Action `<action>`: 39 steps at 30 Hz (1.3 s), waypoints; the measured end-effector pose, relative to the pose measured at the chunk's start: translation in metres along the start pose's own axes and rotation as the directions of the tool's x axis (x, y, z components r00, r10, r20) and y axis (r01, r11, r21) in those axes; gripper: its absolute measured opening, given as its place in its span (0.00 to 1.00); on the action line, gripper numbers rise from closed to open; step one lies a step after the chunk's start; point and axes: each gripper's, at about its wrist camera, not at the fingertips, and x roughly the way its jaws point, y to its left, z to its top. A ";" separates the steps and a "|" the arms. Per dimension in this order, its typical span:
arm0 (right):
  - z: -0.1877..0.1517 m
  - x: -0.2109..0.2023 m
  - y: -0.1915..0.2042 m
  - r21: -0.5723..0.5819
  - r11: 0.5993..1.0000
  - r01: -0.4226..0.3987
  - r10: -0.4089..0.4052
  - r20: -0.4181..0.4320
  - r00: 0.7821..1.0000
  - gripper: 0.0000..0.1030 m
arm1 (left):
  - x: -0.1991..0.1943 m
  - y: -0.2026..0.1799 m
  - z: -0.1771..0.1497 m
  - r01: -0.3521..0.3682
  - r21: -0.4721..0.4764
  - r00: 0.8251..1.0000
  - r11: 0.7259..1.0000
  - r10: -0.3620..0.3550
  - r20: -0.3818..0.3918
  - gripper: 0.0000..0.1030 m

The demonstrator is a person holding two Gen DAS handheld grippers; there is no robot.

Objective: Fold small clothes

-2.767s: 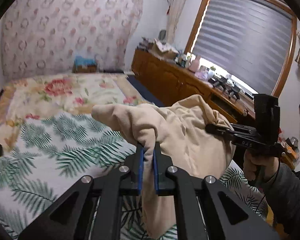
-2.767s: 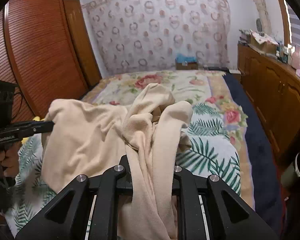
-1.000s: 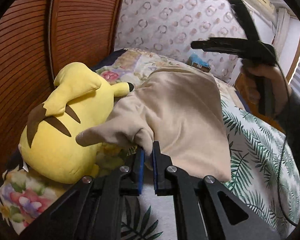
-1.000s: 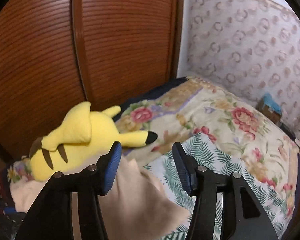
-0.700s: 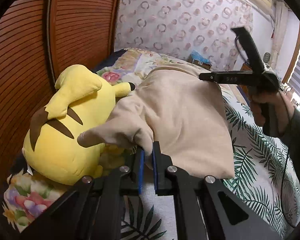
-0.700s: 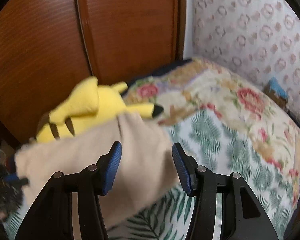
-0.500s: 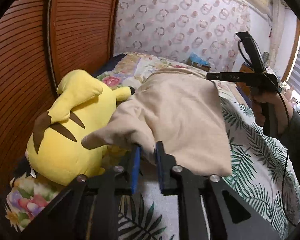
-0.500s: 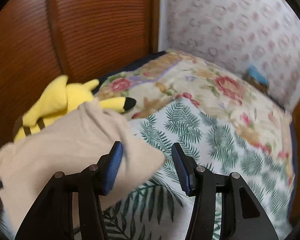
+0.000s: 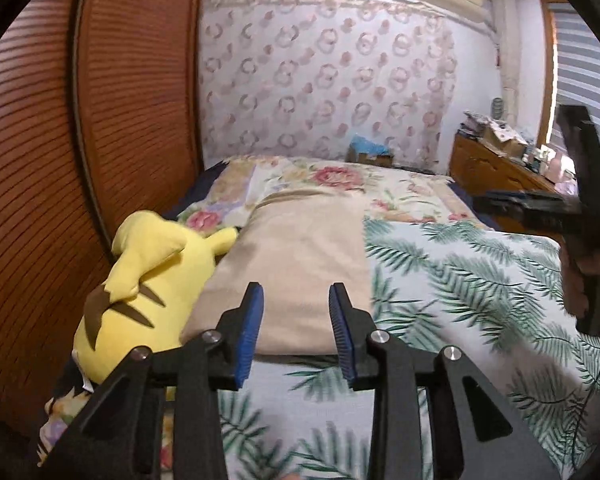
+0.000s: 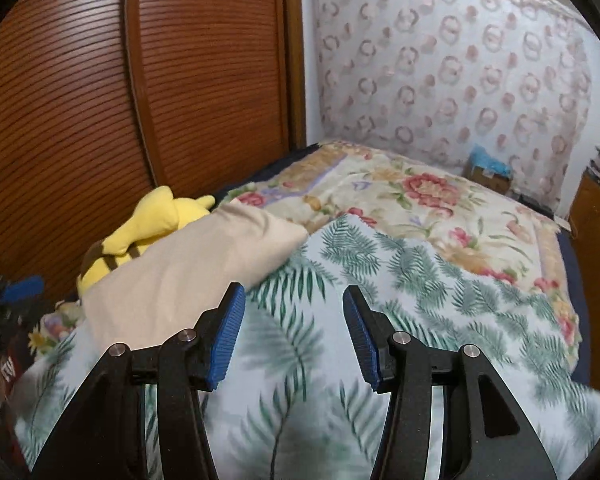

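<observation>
On the palm-leaf-printed white bedspread (image 9: pixel 440 280), the folded beige cotton garment (image 9: pixel 300 264) lay flat, its nine o'clock edge touching the yellow plush toy (image 9: pixel 148 280). The left gripper (image 9: pixel 296 328) stood empty with jaws spread before it; the right gripper (image 10: pixel 294 334), likewise wide apart, held nothing, the garment (image 10: pixel 188 276) at its ten o'clock.

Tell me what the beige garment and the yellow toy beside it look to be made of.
Beige garment: probably a soft matte knit, cotton-like; it lies limp with smooth, rounded folds. Yellow toy: stuffed plush with a short, fuzzy matte pile, puffy and seamed. Exact fibres cannot be told.
</observation>
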 end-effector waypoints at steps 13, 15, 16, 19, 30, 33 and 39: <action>-0.072 -0.132 -0.004 0.106 0.988 0.109 -0.118 0.086 0.989 0.72 | -0.028 -0.086 0.016 0.085 0.104 0.995 0.991 -0.090 0.052 0.31; -0.080 -0.146 -0.008 0.132 0.983 0.129 -0.142 0.093 0.985 0.78 | -0.034 -0.098 0.017 0.087 0.112 0.994 0.990 -0.094 0.062 0.31; -0.085 -0.155 -0.009 0.145 0.980 0.135 -0.151 0.101 0.983 0.82 | -0.035 -0.103 0.019 0.090 0.115 0.993 0.989 -0.098 0.065 0.31; -0.093 -0.174 -0.016 0.193 0.967 0.167 -0.192 0.118 0.974 0.85 | -0.041 -0.121 0.024 0.129 0.123 0.988 0.984 -0.138 0.064 0.31; -0.110 -0.236 -0.028 0.291 0.913 0.286 -0.349 0.190 0.918 0.85 | -0.062 -0.154 0.046 0.166 0.141 0.977 0.976 -0.182 0.108 0.33; -0.113 -0.241 -0.028 0.298 0.906 0.302 -0.367 0.194 0.910 0.85 | -0.063 -0.155 0.047 0.163 0.142 0.978 0.976 -0.179 0.109 0.33; -0.118 -0.240 -0.028 0.298 0.904 0.307 -0.372 0.193 0.908 0.85 | -0.063 -0.156 0.048 0.154 0.138 0.980 0.978 -0.169 0.103 0.33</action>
